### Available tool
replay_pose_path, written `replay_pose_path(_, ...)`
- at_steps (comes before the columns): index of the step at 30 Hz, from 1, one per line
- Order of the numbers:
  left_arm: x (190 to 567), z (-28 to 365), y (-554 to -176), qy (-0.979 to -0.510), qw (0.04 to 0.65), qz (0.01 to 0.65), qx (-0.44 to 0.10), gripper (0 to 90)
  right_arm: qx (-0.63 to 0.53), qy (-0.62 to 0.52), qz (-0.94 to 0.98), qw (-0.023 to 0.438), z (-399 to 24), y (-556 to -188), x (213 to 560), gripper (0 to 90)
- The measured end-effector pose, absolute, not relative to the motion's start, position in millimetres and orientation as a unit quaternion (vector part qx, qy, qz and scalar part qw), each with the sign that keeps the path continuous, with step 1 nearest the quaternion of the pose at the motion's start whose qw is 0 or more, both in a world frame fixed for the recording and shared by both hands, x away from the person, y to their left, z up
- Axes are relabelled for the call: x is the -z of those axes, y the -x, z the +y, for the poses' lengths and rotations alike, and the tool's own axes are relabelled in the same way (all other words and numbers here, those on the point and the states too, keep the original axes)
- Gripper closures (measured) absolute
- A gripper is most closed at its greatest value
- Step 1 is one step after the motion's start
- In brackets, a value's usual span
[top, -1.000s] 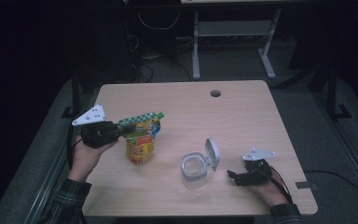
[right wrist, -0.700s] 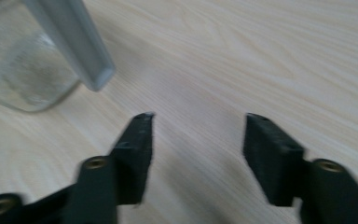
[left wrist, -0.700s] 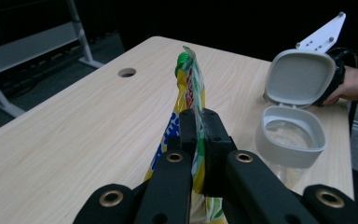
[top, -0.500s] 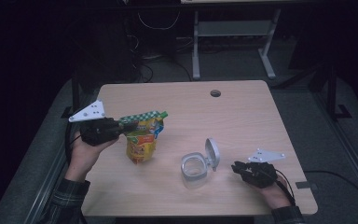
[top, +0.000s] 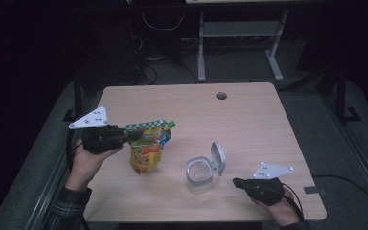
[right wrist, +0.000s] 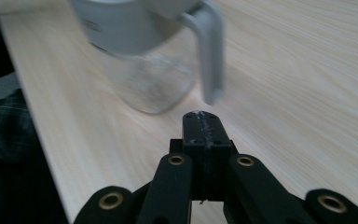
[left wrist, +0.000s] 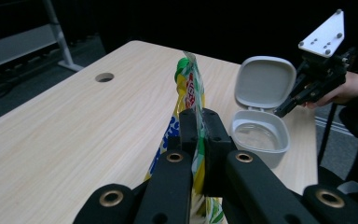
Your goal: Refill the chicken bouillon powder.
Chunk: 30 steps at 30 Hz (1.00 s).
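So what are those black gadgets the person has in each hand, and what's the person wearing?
Each hand holds a black two-jaw tool: the left gripper and the right gripper. Both have flat black link arms joined by brass-coloured rivets, and each carries a pale grey three-cornered plate dotted with small marks. A thin black cable trails from the right one. The sleeve is dark plaid.

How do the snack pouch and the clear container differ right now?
The snack pouch is yellow-green, printed and soft; the clear container is rigid and see-through with a grey lid. The pouch's top is sealed; the container's lid stands flipped open. The left gripper is shut on the pouch; the container is unheld, the shut right gripper beside it. Both are upright.
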<state>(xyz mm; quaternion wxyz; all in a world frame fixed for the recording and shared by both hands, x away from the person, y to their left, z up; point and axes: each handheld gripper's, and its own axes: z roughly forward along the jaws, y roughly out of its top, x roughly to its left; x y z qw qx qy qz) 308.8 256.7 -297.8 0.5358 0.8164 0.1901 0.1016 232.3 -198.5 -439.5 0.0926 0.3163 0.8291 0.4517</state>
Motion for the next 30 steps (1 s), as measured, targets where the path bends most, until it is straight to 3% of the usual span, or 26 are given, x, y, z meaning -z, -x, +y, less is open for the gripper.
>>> replay_pose_path(8,294.0,254.0,-302.8,-0.817,0.538,0.186,-0.09,89.9,-0.476,-0.274,0.832,0.078,-177.5,-222.3,423.3,89.7)
replay_pose_path(30,279.5,259.1,-291.6,-0.813,0.551,0.17,-0.077,89.9,-0.498,-0.233,0.83,0.093,-114.6,-217.7,385.3,89.8)
